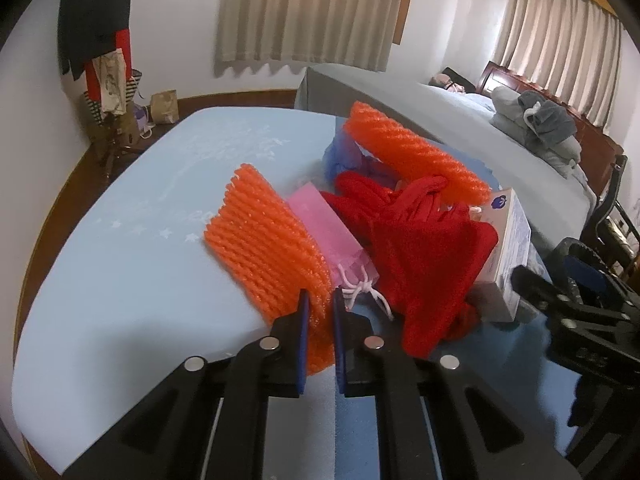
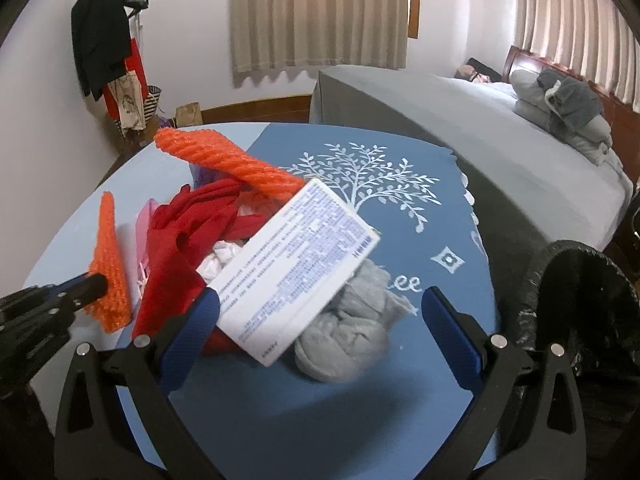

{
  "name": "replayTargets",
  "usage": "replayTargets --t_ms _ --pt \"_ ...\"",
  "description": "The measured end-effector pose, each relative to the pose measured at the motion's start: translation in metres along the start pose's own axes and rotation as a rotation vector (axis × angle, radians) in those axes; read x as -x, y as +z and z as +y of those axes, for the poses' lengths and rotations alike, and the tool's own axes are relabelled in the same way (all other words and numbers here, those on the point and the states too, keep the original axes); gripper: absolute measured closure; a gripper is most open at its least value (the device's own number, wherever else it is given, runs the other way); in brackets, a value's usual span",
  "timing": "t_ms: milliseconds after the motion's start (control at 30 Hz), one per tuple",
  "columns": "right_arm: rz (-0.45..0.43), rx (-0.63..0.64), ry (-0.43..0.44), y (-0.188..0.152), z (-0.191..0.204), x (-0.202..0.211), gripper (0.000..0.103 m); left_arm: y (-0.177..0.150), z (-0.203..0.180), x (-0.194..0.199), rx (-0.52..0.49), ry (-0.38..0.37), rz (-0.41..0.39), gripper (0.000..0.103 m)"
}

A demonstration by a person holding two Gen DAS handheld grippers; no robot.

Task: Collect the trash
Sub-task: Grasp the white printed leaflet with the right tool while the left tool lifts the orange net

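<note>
A pile of trash is heaped on the table (image 1: pixel 120 272), which is covered in light blue foam and a darker blue cloth with a white tree print. A black-lined trash bin (image 2: pixel 580 308) stands just beside the table edge at the right.

Several risks can be judged from this arrangement. The orange foam net (image 1: pixel 260 256) is gripped only at its near edge, so it could slip free when lifted, since the mesh is soft and springy. The white drawstring of the pink pouch (image 1: pixel 320 224) lies just beside the left claw (image 1: pixel 321 304) and could be snagged and dragged along. The white printed box (image 2: pixel 296 268) is propped tilted against the red cloth (image 1: pixel 424 256) and over a crumpled grey wad (image 2: pixel 348 336); it could topple or slide if the pile is disturbed. A second orange foam net (image 2: pixel 224 160) rests across the top of the heap and may roll off toward the floor.

The left claw is nearly closed, its blue pads pinching the near edge of the orange foam net. The right claw (image 2: pixel 320 328) is spread wide; nothing is held, though its left finger stands close against the lower corner of the white printed box, and contact cannot be confirmed.
</note>
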State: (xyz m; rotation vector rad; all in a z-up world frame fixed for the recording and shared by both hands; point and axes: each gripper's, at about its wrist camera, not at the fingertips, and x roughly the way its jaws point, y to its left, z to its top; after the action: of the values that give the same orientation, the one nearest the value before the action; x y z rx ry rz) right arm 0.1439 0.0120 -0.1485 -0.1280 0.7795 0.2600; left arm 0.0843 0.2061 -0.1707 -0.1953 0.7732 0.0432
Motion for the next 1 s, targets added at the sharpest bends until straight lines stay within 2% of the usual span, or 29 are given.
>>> replayTargets --t_ms 167,533,733,1000 --pt "0.015 0.018 0.004 0.002 0.010 -0.011 0.005 0.002 -0.003 0.002 -0.008 0.002 -0.008 0.092" --pt "0.023 0.032 0.059 0.004 0.020 -0.007 0.005 0.002 -0.006 0.007 -0.025 0.007 -0.017 0.092" --pt "0.038 0.066 0.020 0.006 0.028 -0.015 0.005 0.001 -0.007 0.009 -0.030 0.007 -0.019 0.092" --pt "0.088 0.077 -0.030 -0.013 -0.001 -0.001 0.005 -0.001 -0.014 0.009 -0.048 -0.010 -0.021 0.092"
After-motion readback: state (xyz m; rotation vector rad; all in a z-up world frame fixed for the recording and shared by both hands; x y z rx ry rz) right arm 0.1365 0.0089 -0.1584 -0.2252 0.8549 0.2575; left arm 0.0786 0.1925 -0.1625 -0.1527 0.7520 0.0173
